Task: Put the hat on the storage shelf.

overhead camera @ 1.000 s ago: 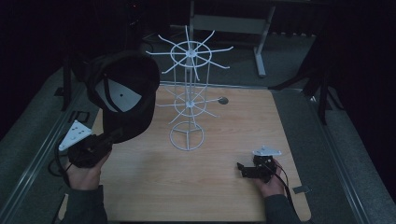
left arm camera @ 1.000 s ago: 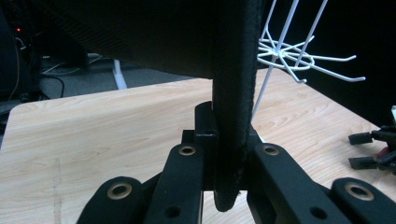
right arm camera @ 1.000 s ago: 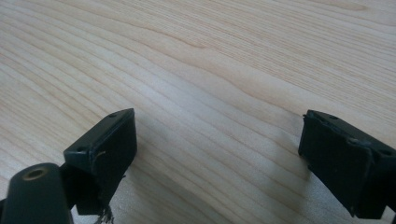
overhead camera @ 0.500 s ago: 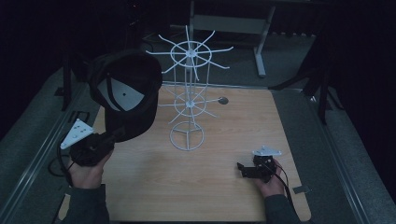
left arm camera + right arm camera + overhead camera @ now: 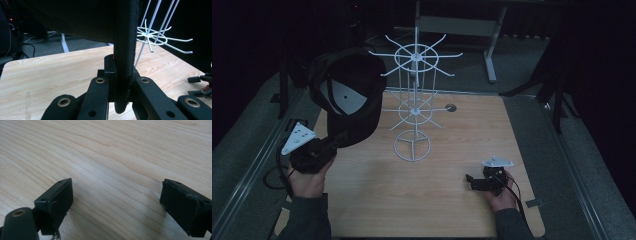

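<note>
One cap (image 5: 346, 95) is hanging in the air, left of the rack (image 5: 414, 102).
Left tongs (image 5: 329, 148) are pinching its brim by the edge, so the crown is staying free, probably for a hook. Right tongs (image 5: 473, 181) are lying low over the tabletop (image 5: 447, 210), jaws apart and gripping nothing, keeping out of the way.

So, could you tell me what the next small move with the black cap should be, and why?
Probably carry the black cap a little toward the white wire rack and its upper hooks. The left hand-held gripper is shut on the cap's edge, holding it raised just left of the rack, while the right hand-held gripper rests open on the table.
</note>
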The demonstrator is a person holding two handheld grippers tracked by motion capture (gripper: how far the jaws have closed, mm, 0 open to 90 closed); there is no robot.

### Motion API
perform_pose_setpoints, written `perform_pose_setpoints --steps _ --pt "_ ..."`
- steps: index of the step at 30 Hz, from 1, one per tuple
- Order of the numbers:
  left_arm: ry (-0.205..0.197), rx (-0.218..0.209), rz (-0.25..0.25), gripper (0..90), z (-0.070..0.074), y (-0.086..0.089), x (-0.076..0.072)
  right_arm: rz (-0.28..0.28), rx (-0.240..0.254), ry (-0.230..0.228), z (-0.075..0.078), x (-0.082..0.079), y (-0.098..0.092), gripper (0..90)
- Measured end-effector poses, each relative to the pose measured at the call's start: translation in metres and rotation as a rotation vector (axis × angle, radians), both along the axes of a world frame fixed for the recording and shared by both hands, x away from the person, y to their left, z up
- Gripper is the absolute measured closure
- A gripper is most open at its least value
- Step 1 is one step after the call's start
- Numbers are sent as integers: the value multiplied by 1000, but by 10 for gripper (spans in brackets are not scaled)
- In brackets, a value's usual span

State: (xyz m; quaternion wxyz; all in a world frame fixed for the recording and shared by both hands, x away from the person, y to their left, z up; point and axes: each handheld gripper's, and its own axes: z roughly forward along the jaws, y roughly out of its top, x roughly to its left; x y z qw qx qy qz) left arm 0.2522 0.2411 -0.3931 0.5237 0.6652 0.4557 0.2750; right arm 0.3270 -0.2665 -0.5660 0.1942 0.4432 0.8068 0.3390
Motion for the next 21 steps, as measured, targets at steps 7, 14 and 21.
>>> perform_pose_setpoints --steps 7,14,21 --pt "-5 11 -3 864 3 -5 3 -1 1 1 0 0 0 113" --pt "-14 20 1 864 7 -10 5 -1 1 1 0 0 0 113" --pt "-20 40 -3 863 9 -17 7 -1 1 1 0 0 0 112"
